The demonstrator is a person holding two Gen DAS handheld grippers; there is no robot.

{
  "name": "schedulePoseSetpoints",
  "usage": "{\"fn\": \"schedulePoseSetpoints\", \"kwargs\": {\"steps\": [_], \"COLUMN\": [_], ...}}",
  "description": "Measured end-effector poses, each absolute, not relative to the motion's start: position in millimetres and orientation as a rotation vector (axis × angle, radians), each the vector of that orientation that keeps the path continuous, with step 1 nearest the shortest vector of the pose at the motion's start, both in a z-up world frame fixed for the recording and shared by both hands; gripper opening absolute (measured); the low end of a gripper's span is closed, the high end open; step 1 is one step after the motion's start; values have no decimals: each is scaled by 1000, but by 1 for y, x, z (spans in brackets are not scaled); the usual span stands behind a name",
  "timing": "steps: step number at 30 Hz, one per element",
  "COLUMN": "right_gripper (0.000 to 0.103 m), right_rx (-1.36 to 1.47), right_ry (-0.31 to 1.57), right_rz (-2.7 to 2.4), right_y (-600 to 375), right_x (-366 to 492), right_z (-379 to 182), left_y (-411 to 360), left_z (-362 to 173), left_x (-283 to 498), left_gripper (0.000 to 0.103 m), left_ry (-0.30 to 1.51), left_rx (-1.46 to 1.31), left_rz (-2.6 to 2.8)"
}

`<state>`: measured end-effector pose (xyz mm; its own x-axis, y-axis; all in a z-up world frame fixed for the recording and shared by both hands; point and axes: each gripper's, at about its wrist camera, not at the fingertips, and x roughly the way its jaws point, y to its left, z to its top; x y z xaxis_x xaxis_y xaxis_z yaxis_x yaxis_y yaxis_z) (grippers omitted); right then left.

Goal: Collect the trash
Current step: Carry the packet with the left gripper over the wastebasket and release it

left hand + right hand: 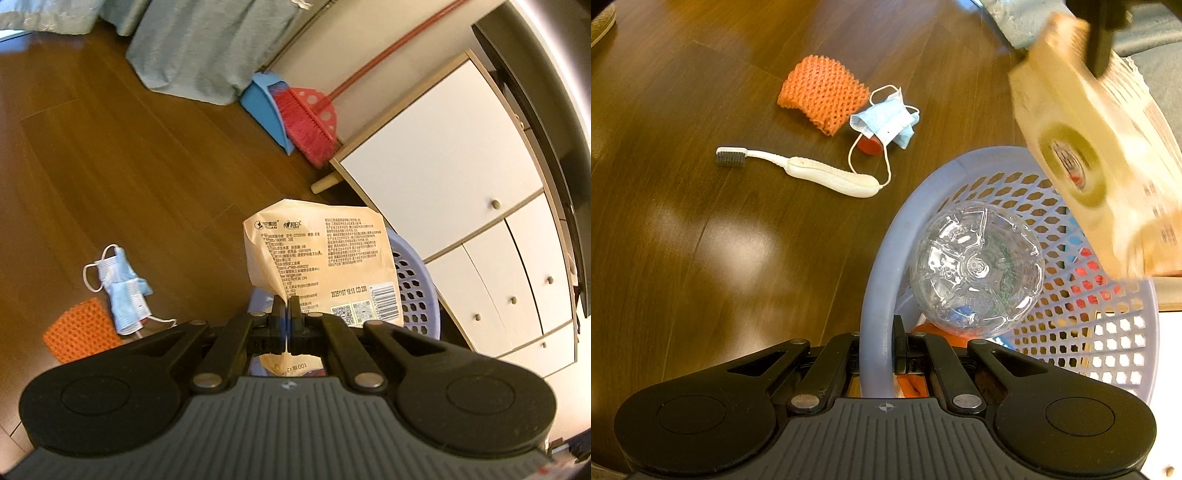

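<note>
Tissue pack wrapper (pixel 317 258), the pale yellow-orange plastic kind with printed text, QR codes and a barcode, is pinched by its lower edge between the closed fingers of the left gripper (pixel 285 306) and is held up in the air right over the lavender perforated basket (pixel 413 280). From the right wrist camera the same wrapper (pixel 1108 158) is seen blurred at the upper right, hanging above the basket (pixel 882 258) opening.

The right gripper (pixel 882 332) is clamped on the basket's near rim, one finger outside and one inside the wall. A clear plastic bottle (pixel 977 269) is already lying in the basket, bottom end facing up at the camera, with something orange under it that can't really be made out.

Still left on the dark wooden floor (pixel 701 240): an orange foam fruit net (pixel 822 94), a crumpled blue face mask (pixel 884 123) just beside it and touching, a small red cap (pixel 870 144) partly hidden under the mask, and a white toothbrush (pixel 801 171) lying near them, with a mask ear loop draped over the handle end. The net (pixel 79 330) and mask (pixel 120 291) are also seen in the left view, off to the left of the gripper.

In the background, a red broom (pixel 314 122) and blue dustpan (pixel 266 107) are leaned against the wall next to a white cabinet (pixel 443 173), and a grey-green curtain (pixel 207 44) is hung down to the floor.
</note>
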<state>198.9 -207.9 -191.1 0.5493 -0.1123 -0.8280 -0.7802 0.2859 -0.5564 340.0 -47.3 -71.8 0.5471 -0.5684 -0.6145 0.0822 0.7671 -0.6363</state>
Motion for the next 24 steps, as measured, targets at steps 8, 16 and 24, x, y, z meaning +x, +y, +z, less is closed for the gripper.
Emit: {"fn": "schedulePoseSetpoints", "kwargs": {"steps": [8,16,24], "right_gripper": [0,0,0], "right_rx": [-1217,-1215,-1210], "right_ry": [915,914,915], "right_rz": [541,543,542], "right_y": [-208,-208,-209], "right_x": [200,200,201], "right_z": [-191,-191,-189], "left_y": [-67,-86,-107], "left_z": [-72,-72,-77], "left_x": [349,357,372], "left_gripper": [0,0,35], "left_ry": [934,945,1002], "left_rx": [-578,-546,-483], "left_rz": [-445,-471,-548]}}
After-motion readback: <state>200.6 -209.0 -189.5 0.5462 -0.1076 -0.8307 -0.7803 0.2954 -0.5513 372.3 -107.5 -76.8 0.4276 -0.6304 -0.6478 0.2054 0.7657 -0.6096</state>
